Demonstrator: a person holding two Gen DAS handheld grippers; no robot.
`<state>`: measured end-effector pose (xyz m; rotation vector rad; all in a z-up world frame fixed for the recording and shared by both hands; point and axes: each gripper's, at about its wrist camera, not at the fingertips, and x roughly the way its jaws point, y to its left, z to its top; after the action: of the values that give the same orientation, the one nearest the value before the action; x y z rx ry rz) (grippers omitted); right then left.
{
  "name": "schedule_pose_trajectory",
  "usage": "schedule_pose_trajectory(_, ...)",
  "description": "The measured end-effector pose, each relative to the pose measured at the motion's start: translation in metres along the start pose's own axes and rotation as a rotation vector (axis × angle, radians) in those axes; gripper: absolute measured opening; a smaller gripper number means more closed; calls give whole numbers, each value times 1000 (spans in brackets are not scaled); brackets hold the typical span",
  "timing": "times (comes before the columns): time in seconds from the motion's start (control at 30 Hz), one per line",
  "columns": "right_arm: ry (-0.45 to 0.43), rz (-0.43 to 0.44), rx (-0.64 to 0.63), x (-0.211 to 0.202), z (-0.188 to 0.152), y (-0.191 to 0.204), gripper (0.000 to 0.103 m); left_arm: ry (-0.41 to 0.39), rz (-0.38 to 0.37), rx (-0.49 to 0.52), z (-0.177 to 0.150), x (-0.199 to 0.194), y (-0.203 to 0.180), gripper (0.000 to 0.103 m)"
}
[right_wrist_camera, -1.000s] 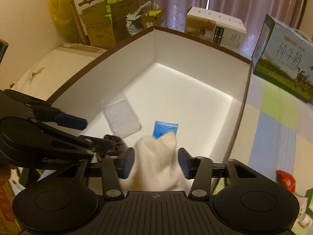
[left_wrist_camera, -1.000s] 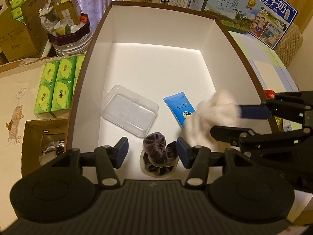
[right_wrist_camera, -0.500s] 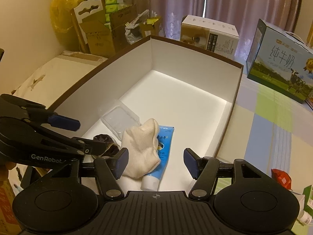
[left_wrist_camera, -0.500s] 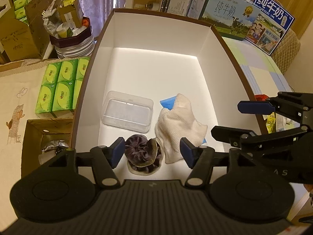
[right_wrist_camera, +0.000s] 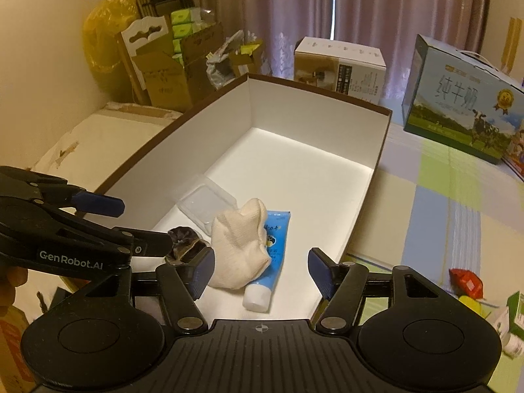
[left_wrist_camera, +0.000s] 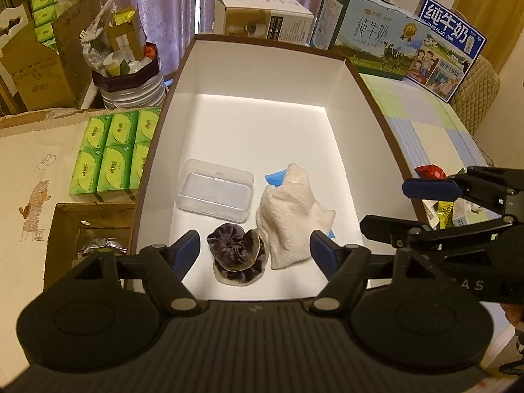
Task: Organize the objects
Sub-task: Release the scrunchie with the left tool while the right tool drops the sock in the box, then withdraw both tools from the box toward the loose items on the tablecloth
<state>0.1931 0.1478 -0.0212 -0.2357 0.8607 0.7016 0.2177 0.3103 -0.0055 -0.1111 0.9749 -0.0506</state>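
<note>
A brown-rimmed white box (left_wrist_camera: 262,75) (right_wrist_camera: 314,124) holds a clear plastic case (left_wrist_camera: 215,194) (right_wrist_camera: 206,203), a dark purple scrunchie (left_wrist_camera: 236,253) (right_wrist_camera: 182,236), a cream sock (left_wrist_camera: 293,219) (right_wrist_camera: 239,252) and a blue tube (right_wrist_camera: 270,255) (left_wrist_camera: 275,177) lying partly under the sock. My left gripper (left_wrist_camera: 254,253) is open and empty above the box's near end, over the scrunchie. My right gripper (right_wrist_camera: 261,272) is open and empty just above the sock and tube; it also shows in the left wrist view (left_wrist_camera: 402,206).
Green tissue packs (left_wrist_camera: 113,150) and an open carton (left_wrist_camera: 88,229) lie left of the box. Milk cartons (left_wrist_camera: 370,46) (right_wrist_camera: 465,111) and a white box (left_wrist_camera: 258,16) stand behind. A red wrapper (right_wrist_camera: 466,283) and small packets (left_wrist_camera: 445,209) lie on the checked cloth at right.
My right gripper opened and let go of the cream sock, which now lies on the blue tube in the box. Both grippers have pulled back and up.
</note>
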Motion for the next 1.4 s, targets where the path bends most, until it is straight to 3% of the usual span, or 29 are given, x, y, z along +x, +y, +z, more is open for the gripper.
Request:
schedule_pose_trajectory(0.3,-46,3,98,-31,-15,-3,64,-48,-9,13,-6,-22,-8,81)
schedule_pose_trajectory(0.73,-72,14,248,-78,-52,-30,65,-89,-70,30,-23,-49,-29,81)
schedule_pose_trajectory(1.4,-33,44,298,-128,-105,-104,65,-48,-71,8,-49,-53,-118,81)
